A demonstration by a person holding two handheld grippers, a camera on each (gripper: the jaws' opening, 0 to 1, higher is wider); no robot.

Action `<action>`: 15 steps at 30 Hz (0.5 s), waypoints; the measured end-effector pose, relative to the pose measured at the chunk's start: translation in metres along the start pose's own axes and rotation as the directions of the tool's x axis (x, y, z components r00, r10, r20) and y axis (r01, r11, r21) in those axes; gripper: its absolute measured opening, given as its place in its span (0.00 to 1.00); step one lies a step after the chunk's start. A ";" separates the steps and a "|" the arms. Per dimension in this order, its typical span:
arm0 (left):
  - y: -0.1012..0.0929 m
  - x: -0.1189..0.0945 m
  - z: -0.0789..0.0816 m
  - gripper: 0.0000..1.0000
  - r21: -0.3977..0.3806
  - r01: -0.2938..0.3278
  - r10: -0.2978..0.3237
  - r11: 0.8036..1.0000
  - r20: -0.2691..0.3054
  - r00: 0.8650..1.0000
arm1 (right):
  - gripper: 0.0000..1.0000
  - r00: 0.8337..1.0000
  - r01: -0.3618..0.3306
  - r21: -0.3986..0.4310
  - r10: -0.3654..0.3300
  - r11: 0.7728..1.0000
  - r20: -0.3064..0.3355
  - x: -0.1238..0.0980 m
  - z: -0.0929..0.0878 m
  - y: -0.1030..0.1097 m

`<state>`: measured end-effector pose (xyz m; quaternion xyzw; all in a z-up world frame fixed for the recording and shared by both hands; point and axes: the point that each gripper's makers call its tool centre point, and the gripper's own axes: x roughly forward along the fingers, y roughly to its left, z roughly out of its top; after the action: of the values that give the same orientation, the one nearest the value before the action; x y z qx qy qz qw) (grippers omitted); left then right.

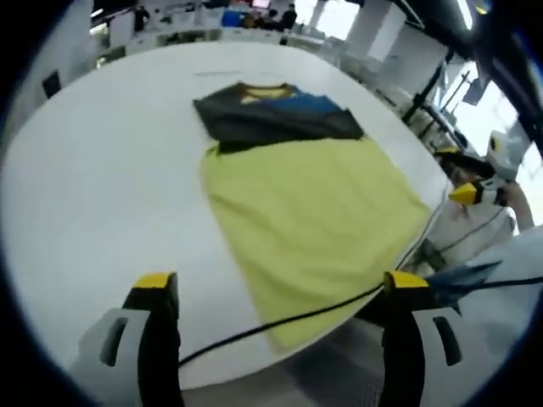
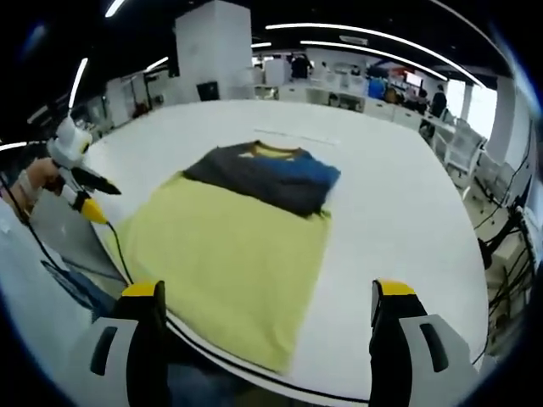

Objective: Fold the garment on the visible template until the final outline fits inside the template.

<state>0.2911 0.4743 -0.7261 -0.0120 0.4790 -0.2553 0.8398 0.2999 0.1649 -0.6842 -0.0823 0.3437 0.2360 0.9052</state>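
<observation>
1. The white desk (image 1: 93, 170) carries everything; there is one desk, and its near edge runs just in front of both grippers

2. One yellow template (image 2: 229, 254) lies flat on the desk, with its near corner reaching the near edge of the desk. Its long axis runs from this near edge away toward the far side of the desk, so it points straight ahead of the grippers

3. One garment (image 2: 267, 176), dark with a blue part and a yellow collar, lies already folded into a compact band across the far end of the template. Its long axis goes across the template, not along it. I judge that part of it still passes over the far edge of the template onto the bare desk, so the outline may not fit inside yet

4. The garment lies well ahead of both grippers, with the whole template between. Neither is clearly nearer; in the left gripper view the garment (image 1: 276, 114) sits almost on the centre line

5. Two grippers: the left gripper (image 1: 280, 284) has its jaws wide apart and holds nothing, and the right gripper (image 2: 259, 292) is the same, apart and empty, both hovering at the near edge

6. One black cable (image 1: 280, 322) crosses the near corner of the template
</observation>
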 end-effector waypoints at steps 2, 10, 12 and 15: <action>-0.002 0.002 -0.004 0.99 -0.006 0.012 -0.012 1.000 -0.010 1.000 | 1.00 1.000 -0.003 0.008 0.004 1.000 -0.008 0.002 -0.004 0.001; -0.008 0.008 -0.017 1.00 -0.038 0.039 -0.041 0.999 -0.050 0.998 | 1.00 1.000 -0.006 0.029 0.006 1.000 -0.020 0.005 -0.013 0.000; -0.009 0.009 -0.020 1.00 -0.043 0.042 -0.044 0.998 -0.059 0.997 | 1.00 1.000 -0.012 0.037 0.013 0.999 -0.020 0.006 -0.015 0.001; -0.009 0.010 -0.023 1.00 -0.061 0.038 -0.042 0.997 -0.068 0.997 | 1.00 0.999 -0.013 0.044 0.015 0.999 -0.033 0.008 -0.021 0.002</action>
<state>0.2731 0.4670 -0.7443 -0.0376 0.5150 -0.2579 0.8166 0.2918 0.1626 -0.7049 -0.0638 0.3643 0.2334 0.8993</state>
